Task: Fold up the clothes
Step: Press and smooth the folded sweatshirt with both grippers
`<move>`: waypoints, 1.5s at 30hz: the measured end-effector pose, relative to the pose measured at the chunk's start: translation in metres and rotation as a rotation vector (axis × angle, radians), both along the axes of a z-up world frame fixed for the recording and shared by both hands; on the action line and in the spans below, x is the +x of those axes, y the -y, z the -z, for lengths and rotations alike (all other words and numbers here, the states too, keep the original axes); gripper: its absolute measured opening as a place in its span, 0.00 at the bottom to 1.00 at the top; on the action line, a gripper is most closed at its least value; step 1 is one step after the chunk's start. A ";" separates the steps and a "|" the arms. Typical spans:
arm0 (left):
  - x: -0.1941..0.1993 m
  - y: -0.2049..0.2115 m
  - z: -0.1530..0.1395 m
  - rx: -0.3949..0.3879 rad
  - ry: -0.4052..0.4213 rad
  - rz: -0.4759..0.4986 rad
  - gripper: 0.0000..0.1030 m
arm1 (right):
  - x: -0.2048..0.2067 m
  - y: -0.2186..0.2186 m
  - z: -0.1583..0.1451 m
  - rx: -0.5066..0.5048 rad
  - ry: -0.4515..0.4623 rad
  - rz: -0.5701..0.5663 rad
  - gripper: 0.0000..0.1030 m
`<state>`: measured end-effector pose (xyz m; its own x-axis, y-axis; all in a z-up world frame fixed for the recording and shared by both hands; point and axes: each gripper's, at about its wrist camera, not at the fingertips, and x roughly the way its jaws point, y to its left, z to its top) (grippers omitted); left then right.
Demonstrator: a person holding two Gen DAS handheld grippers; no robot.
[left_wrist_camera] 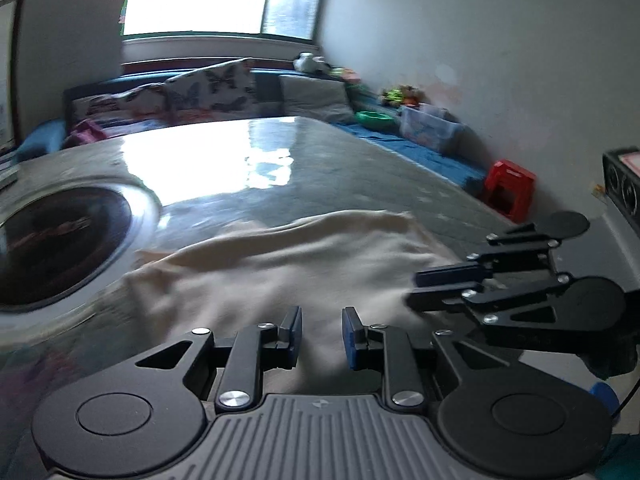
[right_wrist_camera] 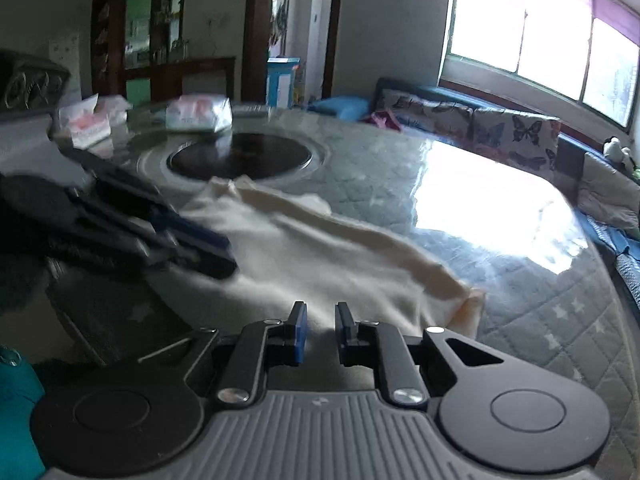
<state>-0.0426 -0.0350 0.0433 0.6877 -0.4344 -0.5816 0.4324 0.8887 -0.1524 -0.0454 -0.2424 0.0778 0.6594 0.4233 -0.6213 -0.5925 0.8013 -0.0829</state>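
Both tools sit low at the near edge of a cream garment point(left_wrist_camera: 280, 268) spread on the tabletop point(left_wrist_camera: 360, 168). Seen from its own camera, the left tool point(left_wrist_camera: 321, 336) fills the bottom centre of the frame with its blue-padded fingers parted and a strip of cream cloth showing in the gap — whether the pads actually pinch the fabric cannot be told. In the right wrist view, the right tool point(right_wrist_camera: 321, 330) stands the same way at the bottom centre, fingers apart over the garment's near hem, and here too contact is unclear. Each tool also appears in the other's view: the right one enters from the right edge of the left view, blurred, its tips at the garment's right border; the left one crosses the left side of the right view, also blurred. The garment lies crumpled across the middle of both frames, one corner turned up at the lower right of the right view. Beyond it, a dark round inset point(right_wrist_camera: 240, 158) with a metal rim is set into the tabletop, which carries a quilted grey cover — bright window glare on its far part. Tissue packs point(right_wrist_camera: 198, 114) rest at the upper left of the right view.
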 end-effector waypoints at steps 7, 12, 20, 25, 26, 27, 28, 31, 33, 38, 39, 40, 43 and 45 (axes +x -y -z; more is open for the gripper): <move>-0.006 -0.038 0.004 -0.042 -0.009 -0.073 0.23 | 0.002 0.002 0.002 0.006 -0.020 0.001 0.14; -0.015 -0.043 -0.004 -0.034 0.012 -0.063 0.23 | 0.001 -0.001 -0.006 0.016 -0.010 -0.007 0.15; -0.024 -0.045 0.004 -0.007 0.010 -0.063 0.23 | -0.005 -0.027 -0.016 0.050 0.005 -0.167 0.15; -0.023 -0.051 0.007 -0.014 -0.003 -0.074 0.23 | -0.003 -0.040 -0.003 0.002 -0.029 -0.214 0.15; -0.022 -0.051 0.005 -0.015 -0.006 -0.075 0.23 | -0.002 -0.042 -0.004 0.003 -0.026 -0.217 0.15; -0.022 -0.050 0.003 -0.016 -0.007 -0.075 0.23 | -0.001 -0.043 -0.005 0.003 -0.023 -0.220 0.15; -0.022 -0.048 0.000 -0.013 0.003 -0.066 0.24 | 0.000 -0.044 -0.007 0.004 -0.020 -0.223 0.15; -0.023 -0.040 -0.006 -0.010 0.024 -0.034 0.24 | 0.003 -0.048 -0.011 0.005 -0.011 -0.233 0.15; -0.023 -0.034 -0.005 -0.006 0.023 -0.009 0.24 | 0.006 -0.050 -0.014 0.006 -0.005 -0.239 0.15; -0.020 -0.028 0.008 0.020 -0.009 0.012 0.24 | 0.020 -0.059 -0.011 0.002 -0.018 -0.245 0.16; -0.020 -0.028 0.010 0.022 -0.014 0.015 0.24 | 0.024 -0.061 -0.009 0.000 -0.025 -0.244 0.16; -0.020 -0.029 0.008 0.017 -0.014 0.016 0.24 | 0.028 -0.064 -0.007 -0.002 -0.031 -0.243 0.16; -0.012 -0.033 -0.001 -0.002 0.002 0.004 0.24 | 0.034 -0.066 -0.005 0.000 -0.040 -0.248 0.16; -0.006 -0.037 -0.007 -0.015 0.011 -0.007 0.25 | 0.039 -0.066 -0.008 0.019 -0.045 -0.239 0.16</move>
